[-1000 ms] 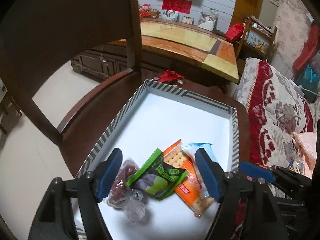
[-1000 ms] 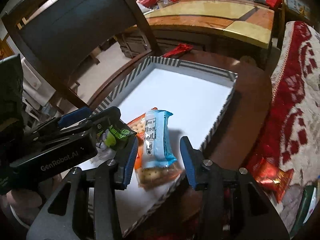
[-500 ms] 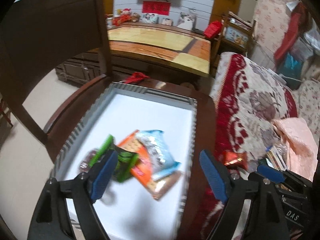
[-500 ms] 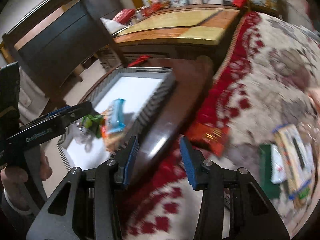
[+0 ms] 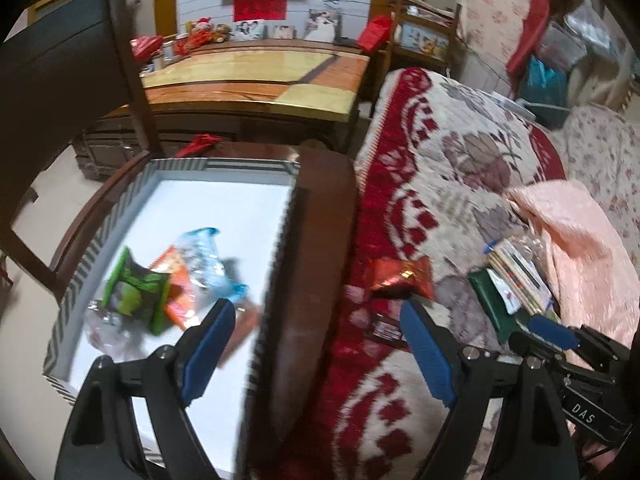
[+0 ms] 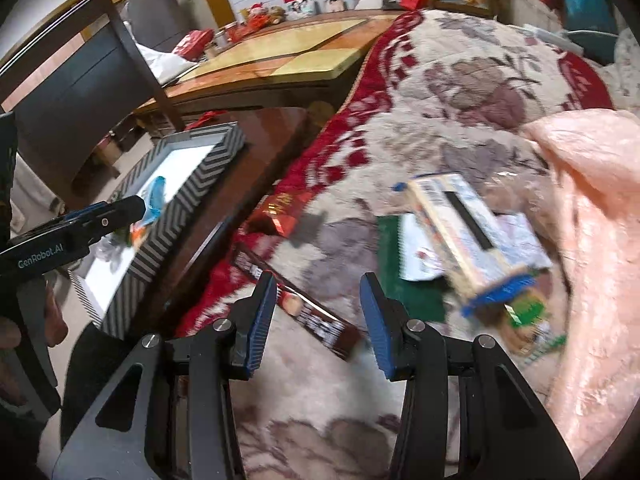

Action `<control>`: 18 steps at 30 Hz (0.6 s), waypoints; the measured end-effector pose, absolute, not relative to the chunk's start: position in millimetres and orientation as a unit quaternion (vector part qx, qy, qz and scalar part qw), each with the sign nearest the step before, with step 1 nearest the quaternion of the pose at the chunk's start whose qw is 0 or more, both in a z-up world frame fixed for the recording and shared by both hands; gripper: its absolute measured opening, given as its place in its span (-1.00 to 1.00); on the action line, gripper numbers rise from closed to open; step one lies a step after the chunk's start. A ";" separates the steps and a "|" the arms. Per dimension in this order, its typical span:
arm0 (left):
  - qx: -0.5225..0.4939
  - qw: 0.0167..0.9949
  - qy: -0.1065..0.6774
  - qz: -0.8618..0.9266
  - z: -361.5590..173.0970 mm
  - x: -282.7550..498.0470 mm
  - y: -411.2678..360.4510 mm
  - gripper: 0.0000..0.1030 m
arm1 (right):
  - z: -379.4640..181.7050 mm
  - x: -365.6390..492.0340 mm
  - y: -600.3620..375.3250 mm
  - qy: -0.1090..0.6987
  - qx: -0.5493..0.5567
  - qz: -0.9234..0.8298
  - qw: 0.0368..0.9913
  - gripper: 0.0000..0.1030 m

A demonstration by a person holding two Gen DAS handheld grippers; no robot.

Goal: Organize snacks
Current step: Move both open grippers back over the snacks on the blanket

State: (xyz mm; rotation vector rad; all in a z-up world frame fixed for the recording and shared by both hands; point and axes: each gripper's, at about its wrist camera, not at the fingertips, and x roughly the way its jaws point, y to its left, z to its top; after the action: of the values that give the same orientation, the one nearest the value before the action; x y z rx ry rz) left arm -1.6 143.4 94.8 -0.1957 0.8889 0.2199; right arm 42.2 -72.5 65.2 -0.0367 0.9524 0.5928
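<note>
Both grippers have swung away from the tray (image 5: 120,216) toward the blanket (image 6: 460,92). The left gripper (image 5: 316,340) gapes wide and empty, the right gripper (image 6: 318,320) released too. Snacks (image 5: 168,280) stay in the tray; a red packet (image 5: 404,276) lies on the blanket.

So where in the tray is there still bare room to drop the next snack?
The far half of the striped tray is bare white floor, up to its far wall and right wall. The near-left part is crowded: green packet, orange cracker pack and blue packet overlap there. Bare floor also lies nearest the left claw.
</note>
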 end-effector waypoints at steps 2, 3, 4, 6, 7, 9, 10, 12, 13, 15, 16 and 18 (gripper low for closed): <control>-0.090 0.893 0.430 0.099 93.5 0.8 133.1 0.67 | 68.1 38.2 -81.9 0.445 -0.023 0.268 0.854 -0.17; -0.088 0.893 0.431 0.094 92.2 2.3 127.0 0.67 | 69.7 36.5 -86.8 0.442 -0.030 0.259 0.858 -0.17; -0.087 0.892 0.433 0.089 90.9 3.4 121.9 0.67 | 70.4 35.9 -89.3 0.440 -0.035 0.254 0.861 -0.16; -0.084 0.892 0.437 0.082 88.4 6.1 111.6 0.67 | 71.9 35.3 -94.9 0.436 -0.046 0.245 0.865 -0.16; -0.082 0.891 0.439 0.079 87.0 7.2 106.5 0.67 | 72.5 34.8 -98.2 0.434 -0.049 0.242 0.867 -0.16; -0.080 0.890 0.443 0.072 83.9 10.4 97.6 0.68 | 72.9 34.3 -103.4 0.433 -0.051 0.237 0.868 -0.17; -0.079 0.889 0.445 0.070 82.3 11.6 94.4 0.68 | 72.4 34.5 -105.7 0.434 -0.052 0.235 0.868 -0.17; -0.077 0.887 0.451 0.065 78.7 14.4 87.9 0.68 | 70.9 35.0 -110.6 0.434 -0.054 0.230 0.869 -0.17; -0.076 0.886 0.454 0.063 76.8 15.7 84.7 0.67 | 70.1 34.3 -112.2 0.434 -0.055 0.227 0.870 -0.17; -0.072 0.884 0.458 0.060 73.6 18.2 79.2 0.68 | 68.1 34.8 -116.4 0.434 -0.059 0.219 0.872 -0.17; -0.072 0.883 0.461 0.059 71.6 19.3 77.5 0.68 | 67.3 34.4 -118.1 0.434 -0.061 0.215 0.873 -0.17; -0.076 0.879 0.467 0.057 67.3 20.6 74.9 0.67 | 65.2 35.5 -122.0 0.436 -0.061 0.205 0.874 -0.17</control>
State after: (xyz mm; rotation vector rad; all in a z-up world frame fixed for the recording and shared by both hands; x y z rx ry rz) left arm 20.6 74.9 67.3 -0.1580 0.9734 0.1196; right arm 35.5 -122.0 65.2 -0.1273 0.9108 0.4281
